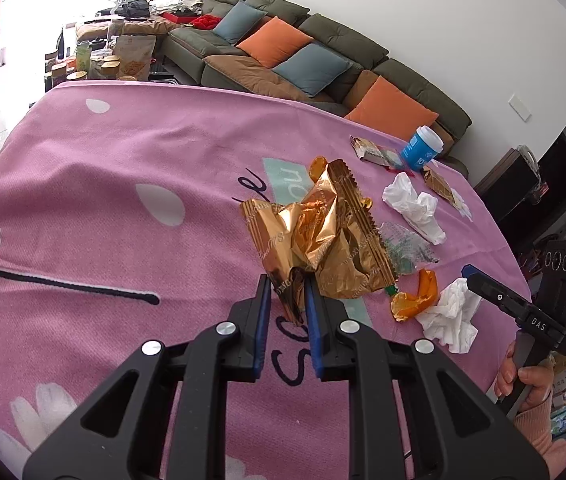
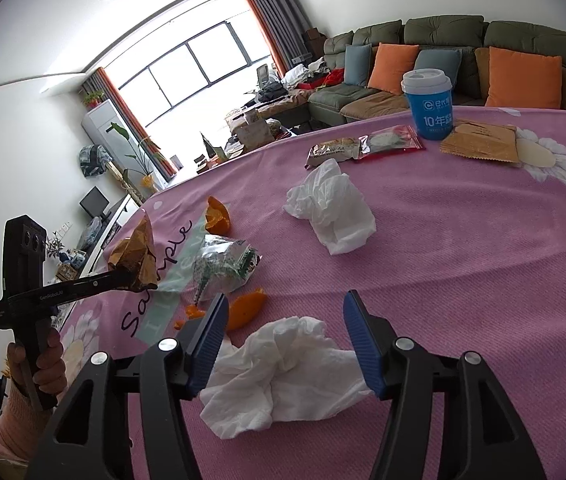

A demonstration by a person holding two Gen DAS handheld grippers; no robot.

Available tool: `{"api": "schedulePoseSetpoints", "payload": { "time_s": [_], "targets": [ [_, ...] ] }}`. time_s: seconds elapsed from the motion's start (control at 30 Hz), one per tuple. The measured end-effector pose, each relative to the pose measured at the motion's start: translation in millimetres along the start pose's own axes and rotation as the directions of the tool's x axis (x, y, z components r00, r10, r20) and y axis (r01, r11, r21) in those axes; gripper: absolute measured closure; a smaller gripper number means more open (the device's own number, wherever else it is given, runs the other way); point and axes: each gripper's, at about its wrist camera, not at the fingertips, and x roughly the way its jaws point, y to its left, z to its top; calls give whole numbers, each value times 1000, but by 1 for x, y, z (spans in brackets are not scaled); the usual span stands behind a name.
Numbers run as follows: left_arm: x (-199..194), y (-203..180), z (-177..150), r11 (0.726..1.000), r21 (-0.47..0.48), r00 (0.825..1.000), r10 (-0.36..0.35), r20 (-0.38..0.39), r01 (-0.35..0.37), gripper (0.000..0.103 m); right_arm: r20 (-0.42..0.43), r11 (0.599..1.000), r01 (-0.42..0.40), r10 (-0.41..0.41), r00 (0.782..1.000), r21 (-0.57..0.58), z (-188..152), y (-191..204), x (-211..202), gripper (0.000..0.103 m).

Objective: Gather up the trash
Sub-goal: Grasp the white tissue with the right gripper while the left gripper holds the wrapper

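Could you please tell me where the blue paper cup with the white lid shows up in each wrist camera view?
Left wrist view: the blue paper cup stands at the upper right, near the table's far edge, before an orange cushion.
Right wrist view: the cup stands at the upper right of centre, upright.
Shared landmark: the red-edged snack wrapper lying beside the cup.

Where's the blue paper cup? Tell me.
The blue paper cup stands at the table's far edge in the right wrist view, beside the red snack packet.

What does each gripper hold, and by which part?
The left gripper pinches the gold wrapper by its near crumpled end. The right gripper holds nothing.
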Motion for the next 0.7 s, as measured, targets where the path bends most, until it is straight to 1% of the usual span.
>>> {"api": "schedulePoseSetpoints", "payload": {
  "time_s": [0.23,0.3,0.33,0.37,0.4,0.43,0.47,0.53,0.63,0.7],
  "targets": [
    [-15,10,-13,1000,-18,1000,2,9,-2,86,-47,999,9,-11,999,-41,-12,9,4,45],
    [-17,10,-16,1000,-20,1000,5,11,-4,86,-57,999,9,-11,998,-44,-14,10,4,55],
    [-19,11,-18,1000,-21,1000,5,12,-5,86,-59,999,9,-12,998,-45,-13,10,4,64],
    [-20,12,-19,1000,-23,1000,3,13,-2,86,-62,999,11,-14,998,-48,-14,10,4,70],
    [-22,12,-21,1000,-24,1000,2,14,-2,86,-62,999,12,-15,998,-51,-15,11,2,71],
    [-24,13,-22,1000,-23,1000,4,15,-3,86,-61,999,11,-14,998,-52,-15,11,1,75],
    [-25,13,-23,1000,-24,1000,3,16,-2,86,-61,999,5,-8,998,-53,-15,12,-1,82],
    [-27,13,-25,1000,-24,1000,1,17,0,86,-59,998,-10,7,998,-56,-16,14,-6,88],
    [-30,14,-28,1000,-25,1000,-2,20,2,86,-54,997,-15,11,998,-76,-16,21,-13,92],
    [-33,14,-31,1000,-25,1000,-1,25,2,86,-48,996,-33,29,998,-83,-14,26,-17,92]
  ]
}}
